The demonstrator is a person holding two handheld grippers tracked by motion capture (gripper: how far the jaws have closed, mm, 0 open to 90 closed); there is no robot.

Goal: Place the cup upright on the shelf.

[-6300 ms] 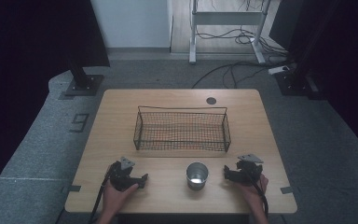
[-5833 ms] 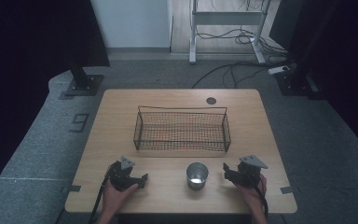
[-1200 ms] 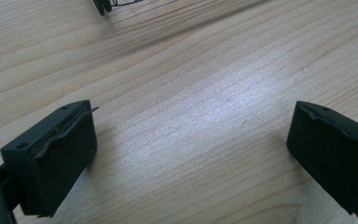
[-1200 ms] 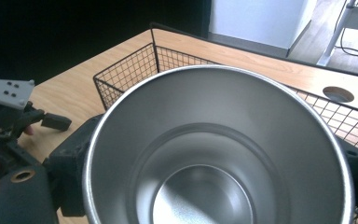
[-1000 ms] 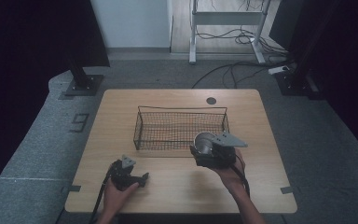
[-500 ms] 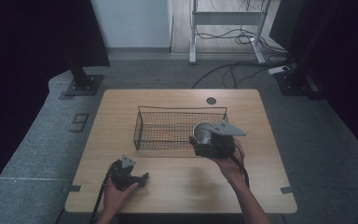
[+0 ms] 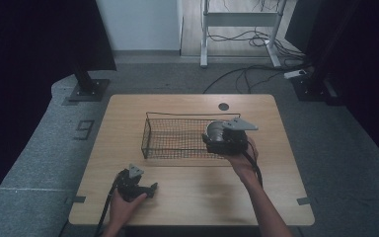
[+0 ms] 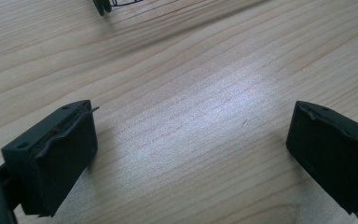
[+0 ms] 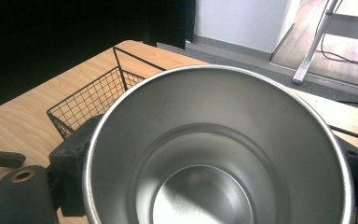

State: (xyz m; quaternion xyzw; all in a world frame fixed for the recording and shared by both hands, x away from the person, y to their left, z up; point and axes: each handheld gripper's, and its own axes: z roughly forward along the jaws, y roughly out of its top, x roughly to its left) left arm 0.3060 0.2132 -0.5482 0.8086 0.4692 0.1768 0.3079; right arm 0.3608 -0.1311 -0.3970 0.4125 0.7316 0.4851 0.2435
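1. A light wooden desk point(image 7: 192, 197) with rounded corners stands on grey carpet; a small dark round grommet point(image 7: 223, 106) sits near its far edge.
2. A black wire-mesh rectangular basket point(image 7: 170, 136) rests on the middle of the desk, its long side running left to right.
3. The right tongs point(image 7: 225, 140) are held up at the basket's right end, pinching a shiny round stainless-steel cup point(image 7: 216, 131) between their black jaws. In the right gripper view the cup point(image 9: 214, 149) is tilted with its open mouth toward the camera, empty inside, with a jaw pressed against its wall on either side.
4. Whether the cup hangs above the basket or just beside its right rim cannot be told.
5. The left tongs point(image 7: 148, 188) lie low at the near left part of the desk, held by the person's left hand point(image 7: 123, 205), well apart from the basket.
6. In the left gripper view those jaws are spread wide with bare wood grain between them, and a corner of the basket point(image 8: 116, 3) shows at the top edge.
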